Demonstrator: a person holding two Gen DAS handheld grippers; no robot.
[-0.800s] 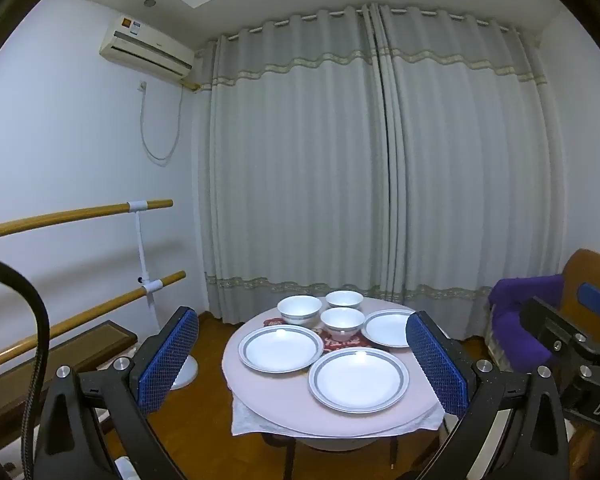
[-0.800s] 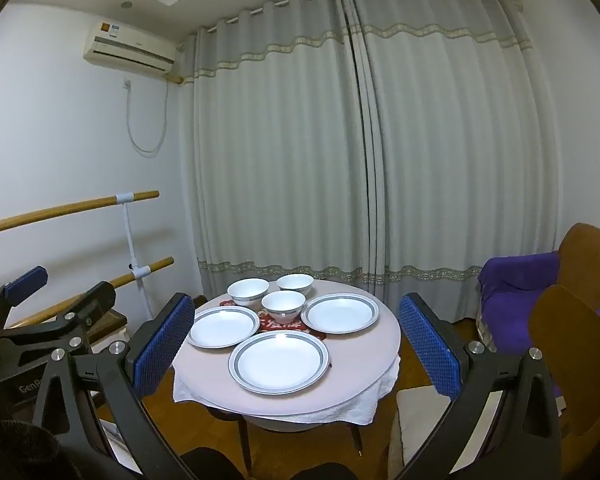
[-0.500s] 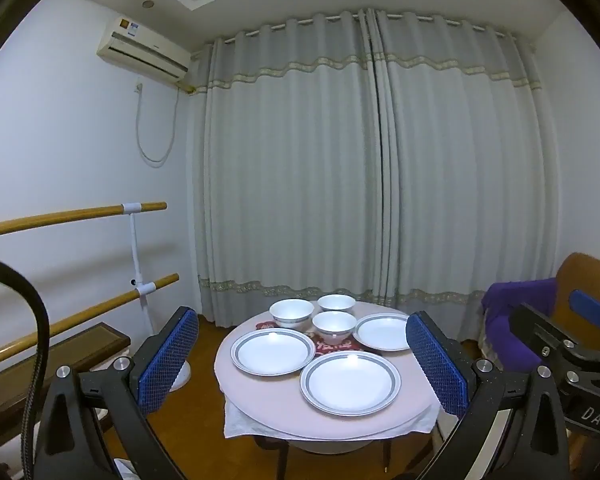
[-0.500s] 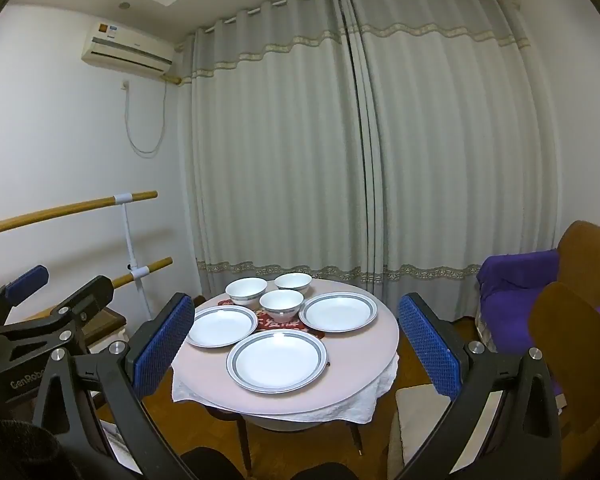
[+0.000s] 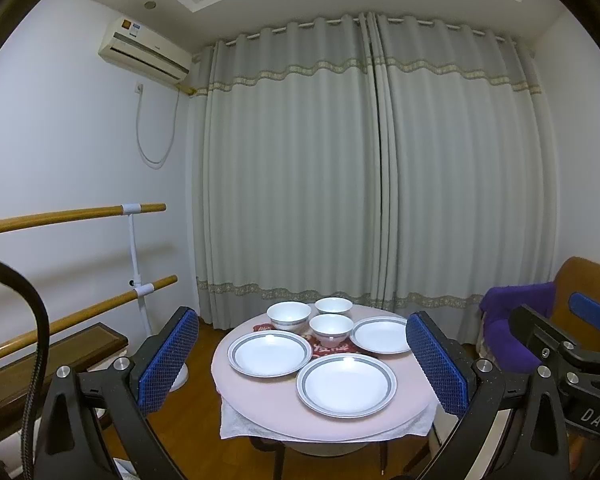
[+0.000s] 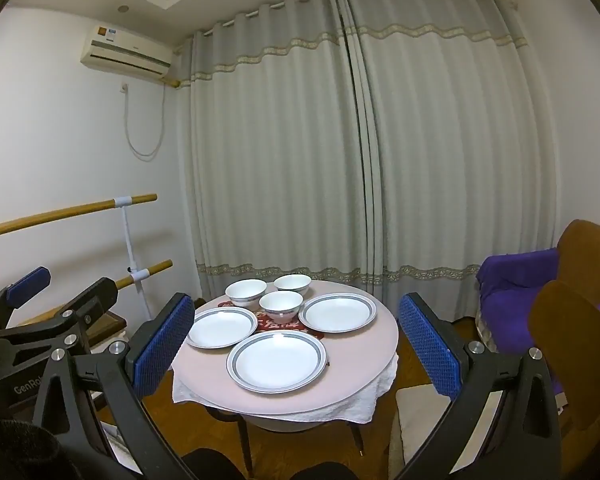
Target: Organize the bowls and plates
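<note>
A round table with a pink top holds three white plates with grey rims and three white bowls. The near plate is in front, a left plate and a right plate behind it. The bowls cluster at the back on a red mat. The right wrist view shows the same near plate and bowls. My left gripper is open and empty, well short of the table. My right gripper is open and empty, also held back from the table.
Grey curtains hang behind the table. Wooden rails run along the left wall. A brown chair with purple cloth stands at the right, and another chair is near the right gripper. White cloth hangs under the tabletop.
Both views have shifted slightly; the table now sits a little further left and lower in the left wrist view. Both grippers stay open. Plates and bowls have not moved.
</note>
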